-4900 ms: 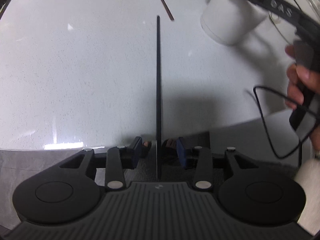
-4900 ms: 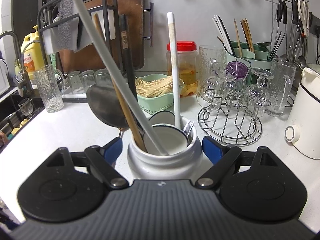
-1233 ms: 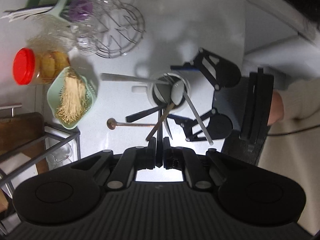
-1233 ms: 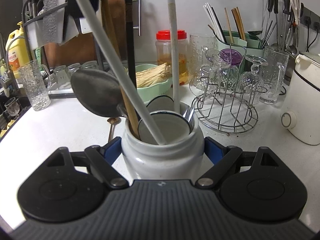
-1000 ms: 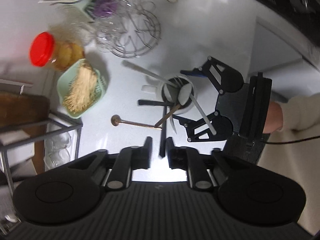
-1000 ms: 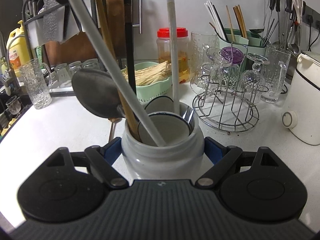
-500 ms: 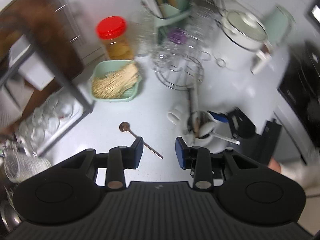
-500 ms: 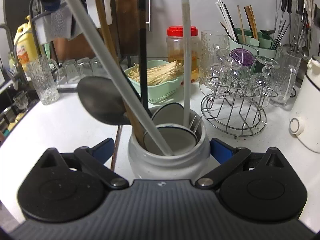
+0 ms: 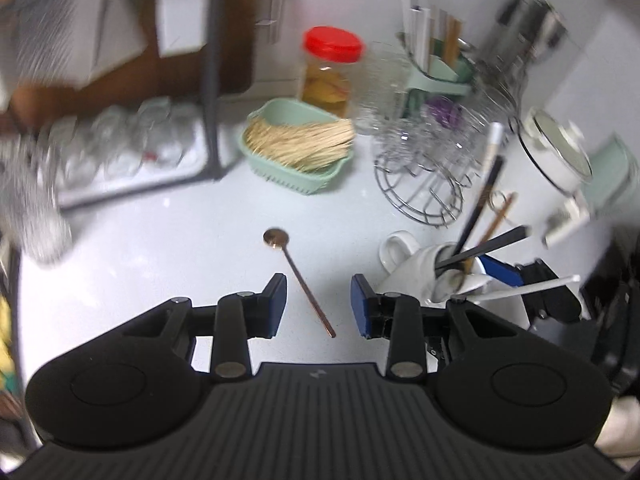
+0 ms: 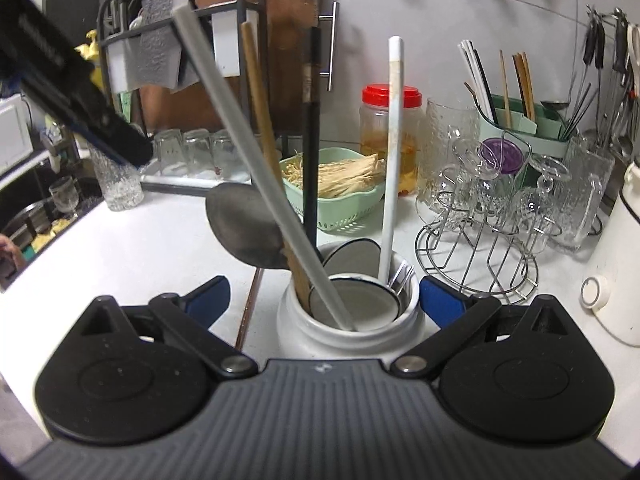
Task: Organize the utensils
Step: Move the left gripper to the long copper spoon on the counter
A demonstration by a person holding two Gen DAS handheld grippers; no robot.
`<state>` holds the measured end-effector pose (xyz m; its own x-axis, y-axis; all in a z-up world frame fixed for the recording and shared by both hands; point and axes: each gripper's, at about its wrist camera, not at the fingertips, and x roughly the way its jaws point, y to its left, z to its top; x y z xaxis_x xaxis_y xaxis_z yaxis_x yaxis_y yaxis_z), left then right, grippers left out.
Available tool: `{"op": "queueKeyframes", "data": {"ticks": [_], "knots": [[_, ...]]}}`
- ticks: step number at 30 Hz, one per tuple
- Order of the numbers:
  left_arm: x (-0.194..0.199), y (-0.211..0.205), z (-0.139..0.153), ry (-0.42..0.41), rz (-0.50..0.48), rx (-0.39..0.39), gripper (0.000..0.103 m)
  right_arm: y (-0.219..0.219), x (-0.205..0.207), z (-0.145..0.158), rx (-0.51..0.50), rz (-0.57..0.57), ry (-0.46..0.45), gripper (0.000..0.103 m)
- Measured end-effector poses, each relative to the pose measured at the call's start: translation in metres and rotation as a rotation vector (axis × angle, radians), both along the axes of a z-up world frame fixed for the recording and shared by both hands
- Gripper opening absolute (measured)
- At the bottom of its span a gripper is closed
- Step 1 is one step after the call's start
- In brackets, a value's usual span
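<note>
A white ceramic jar [image 10: 344, 332] [image 9: 416, 276] holds several utensils: a white stick, a wooden handle, a black chopstick [image 10: 311, 140], a white-handled utensil and a metal ladle [image 10: 244, 228]. My right gripper [image 10: 324, 294] is open with a finger on each side of the jar, apart from it. A copper long-handled spoon [image 9: 298, 276] lies on the white counter [image 9: 160, 248]; a bit of it shows in the right wrist view [image 10: 248, 308]. My left gripper [image 9: 318, 306] is open and empty above the spoon's handle. The left gripper's body [image 10: 60, 72] shows at the upper left of the right wrist view.
A green basket of noodle sticks [image 9: 300, 152], a red-lidded jar [image 9: 330, 72], a wire glass rack [image 10: 492, 240], a green chopstick holder [image 10: 520, 120], a white pot [image 9: 556, 156] and a dish rack with glasses [image 9: 120, 152] stand at the back. A sink edge lies left.
My left gripper let the black chopstick go into the jar, opened, and swung away and down over the copper spoon. The right gripper opened a little wider around the jar.
</note>
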<state>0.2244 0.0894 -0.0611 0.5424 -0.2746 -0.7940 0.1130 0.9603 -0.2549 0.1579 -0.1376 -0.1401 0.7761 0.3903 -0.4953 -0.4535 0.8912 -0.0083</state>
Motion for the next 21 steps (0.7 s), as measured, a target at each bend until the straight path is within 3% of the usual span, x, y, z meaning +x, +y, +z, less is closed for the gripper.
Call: {"op": "queueKeyframes", "data": {"ticks": [7, 9, 11, 21], "knots": [[-0.014, 0.013, -0.04, -0.024, 0.156, -0.098, 0.04, 0.005, 0.003, 0.0, -0.051, -0.033, -0.028, 0.098], [-0.009, 0.016, -0.051, -0.029, 0.19, -0.12, 0.04, 0.006, 0.005, -0.002, -0.056, -0.037, -0.015, 0.09], [-0.002, 0.016, -0.064, -0.033, 0.198, -0.136, 0.04, 0.008, 0.006, -0.004, -0.086, -0.055, -0.018, 0.083], [0.053, 0.003, -0.127, 0.035, 0.195, -0.162, 0.039, 0.014, 0.001, -0.003, -0.14, -0.093, -0.009, 0.081]]}}
